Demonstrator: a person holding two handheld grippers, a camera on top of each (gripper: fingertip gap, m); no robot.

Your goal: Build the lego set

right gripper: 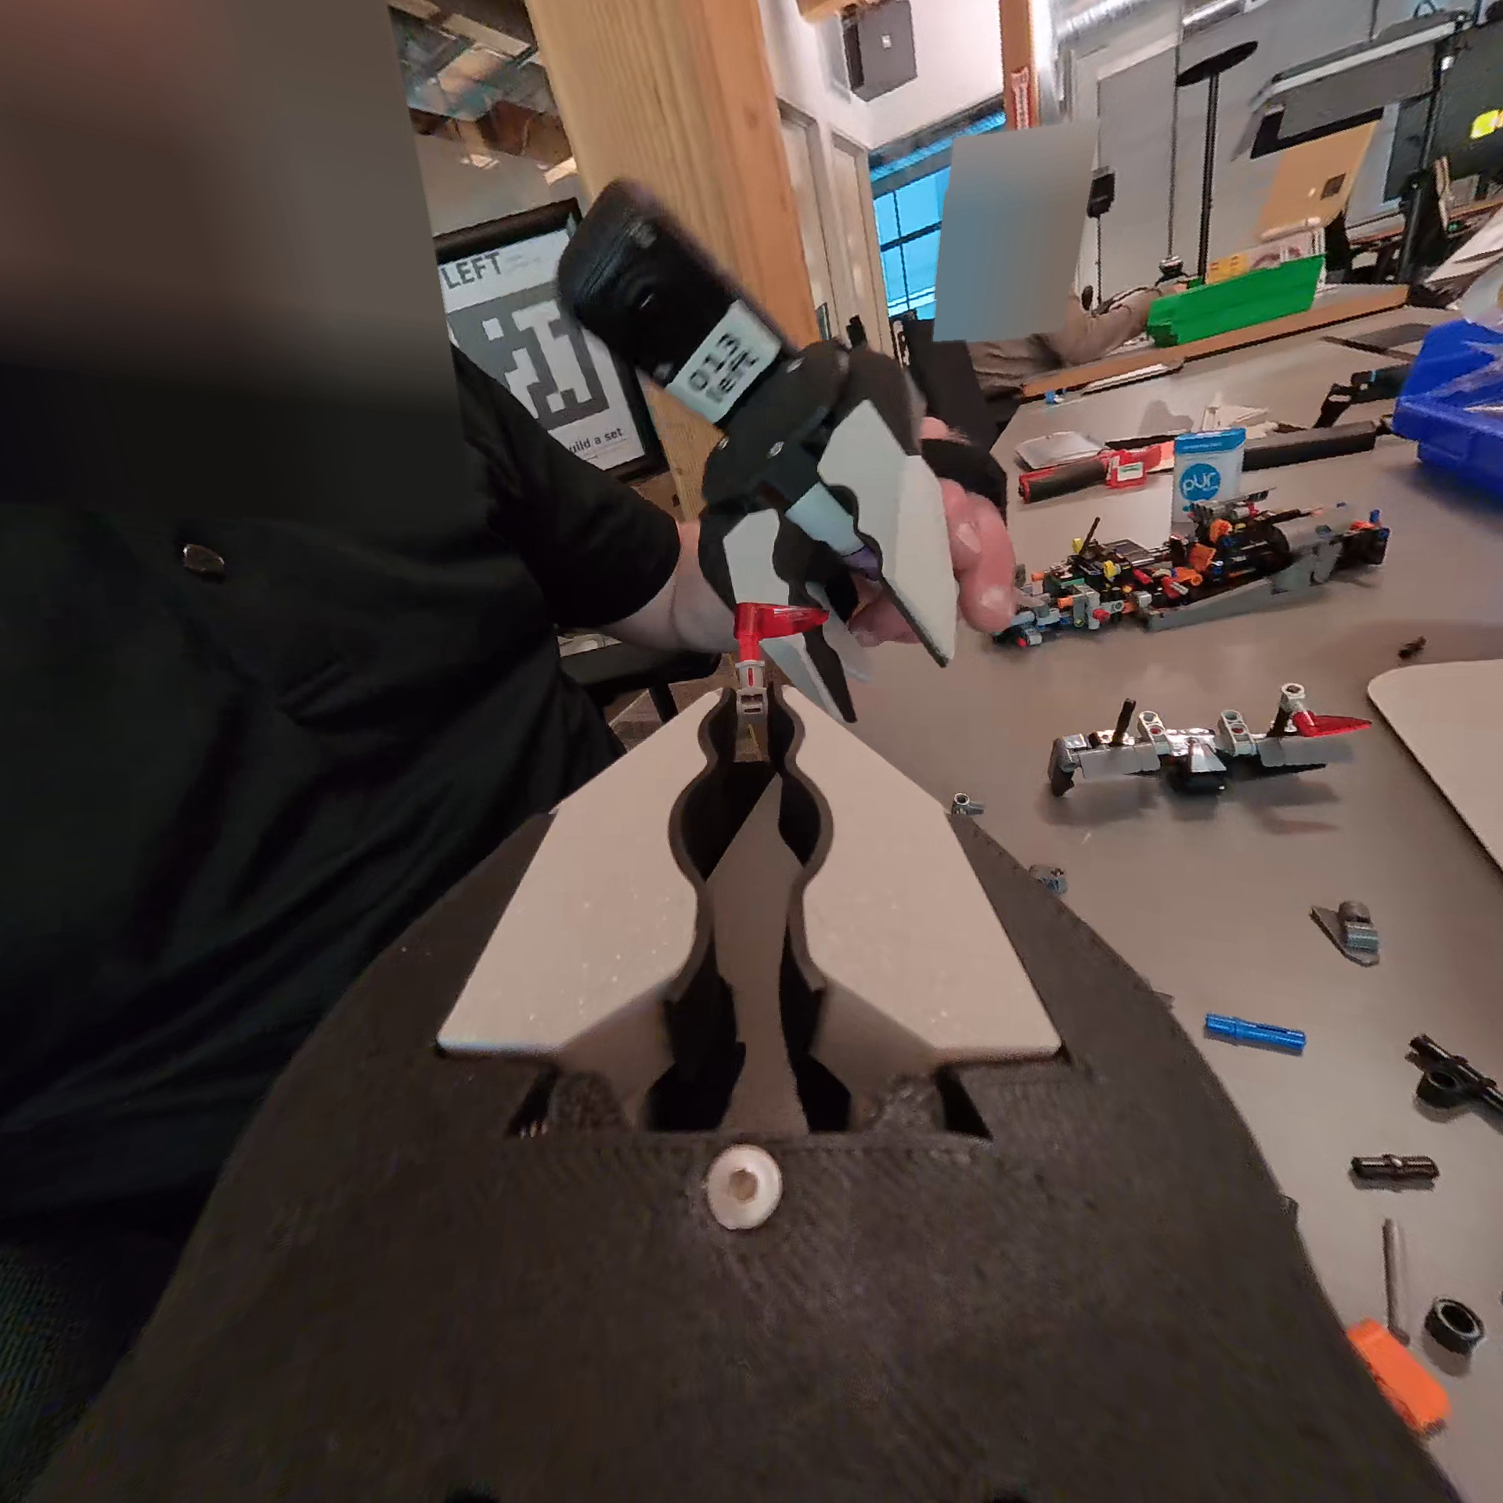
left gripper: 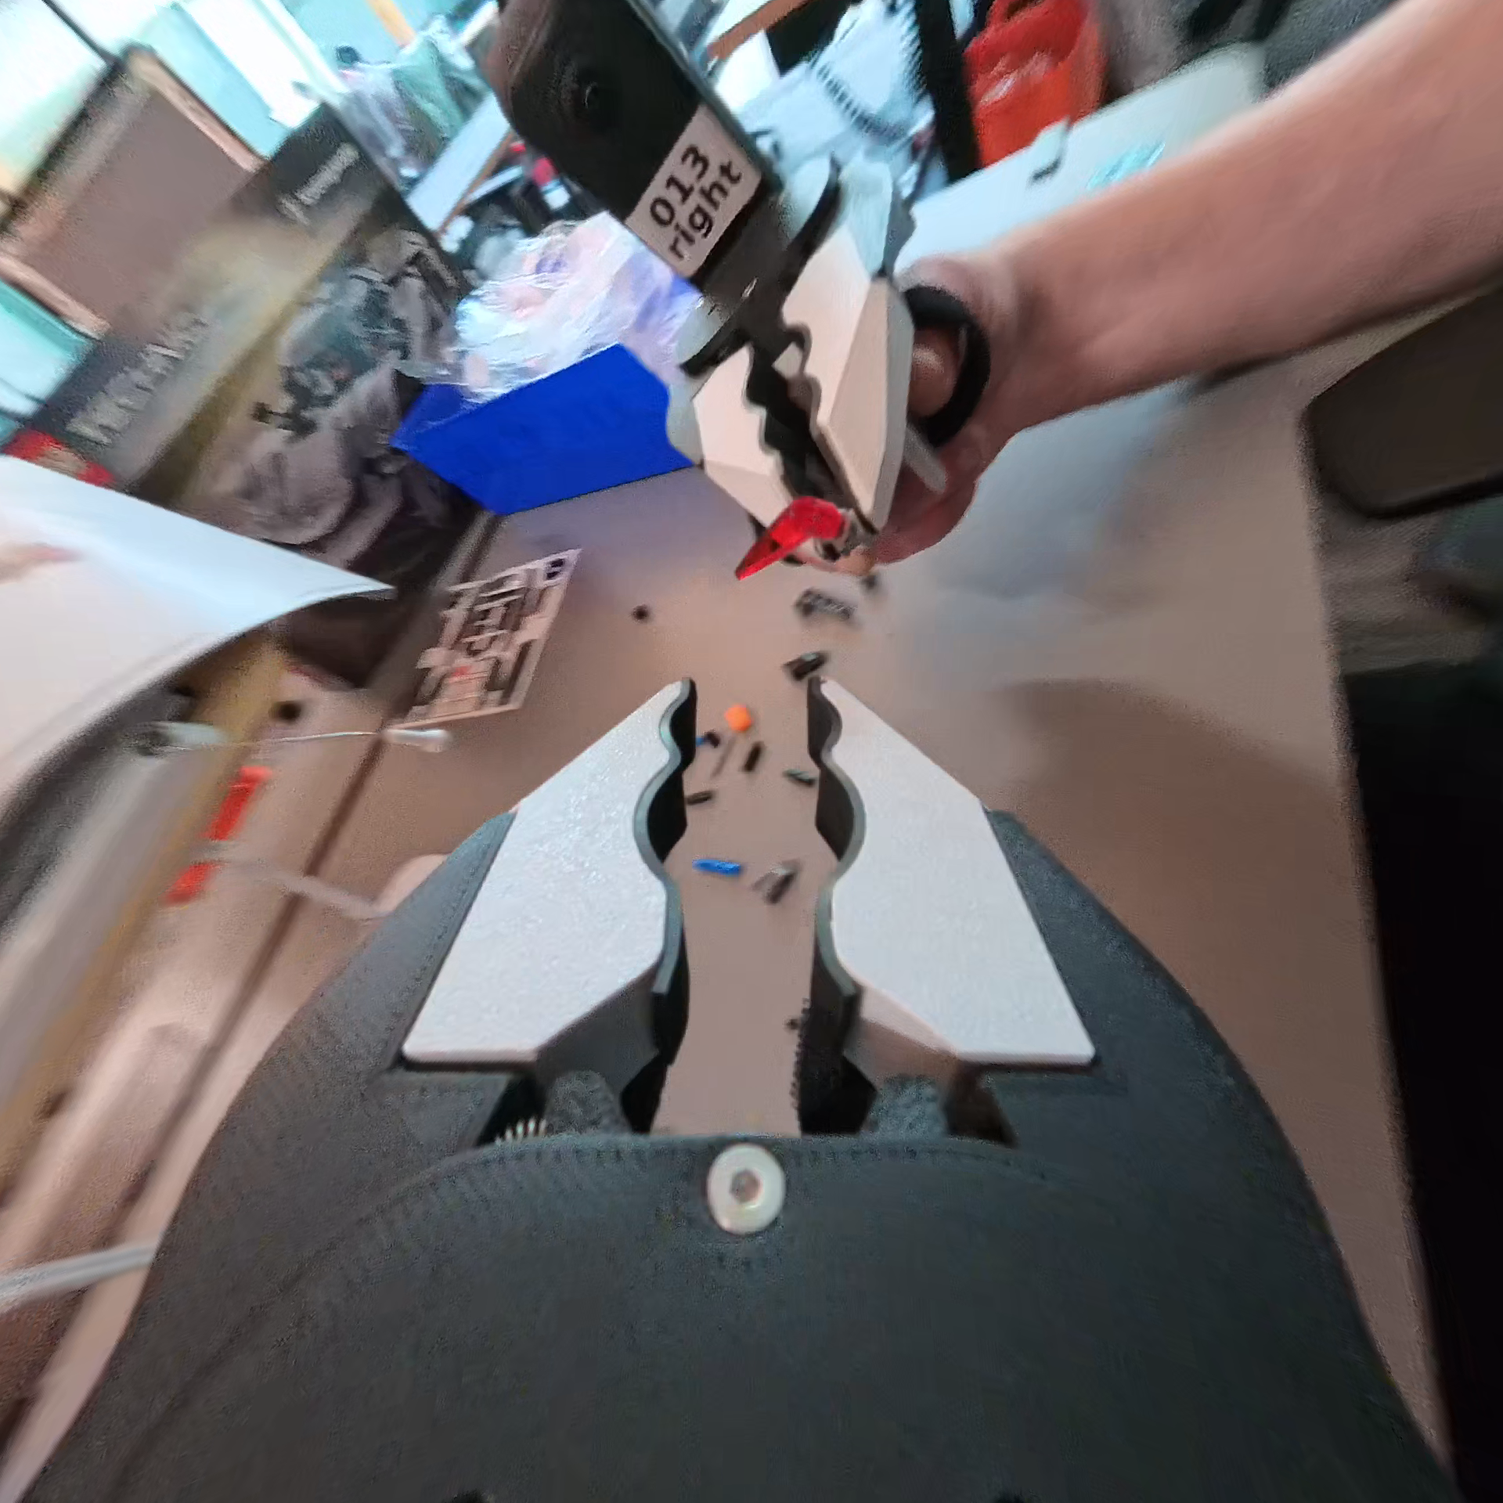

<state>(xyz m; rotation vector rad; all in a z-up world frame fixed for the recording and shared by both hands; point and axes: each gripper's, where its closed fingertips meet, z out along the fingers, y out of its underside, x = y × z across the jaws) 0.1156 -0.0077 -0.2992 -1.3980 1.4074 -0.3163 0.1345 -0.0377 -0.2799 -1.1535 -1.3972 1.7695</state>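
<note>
My right gripper (right gripper: 752,703) is shut on a small grey connector (right gripper: 750,701) that carries a red wing-shaped piece (right gripper: 773,622), held up above the table. In the left wrist view the right gripper (left gripper: 858,533) hangs over the table with the red piece (left gripper: 793,533) at its tip. My left gripper (left gripper: 752,699) is open and empty over loose parts. In the right wrist view the left gripper (right gripper: 886,675) sits just right of the red piece, jaws apart. A grey sub-assembly (right gripper: 1195,744) with a matching red wing lies on the table.
A long multicoloured build (right gripper: 1204,569) lies farther back. Loose parts lie about: a blue pin (right gripper: 1252,1034), an orange piece (right gripper: 1395,1383), black parts (right gripper: 1456,1073). A blue bin (left gripper: 553,431) and a booklet (left gripper: 496,642) are on the far side. A person in black sits at left. About 4 centimeters separates my left fingertips from my right. My left tips are roughly 20 centimeters from the grey sub-assembly (right gripper: 1195,744).
</note>
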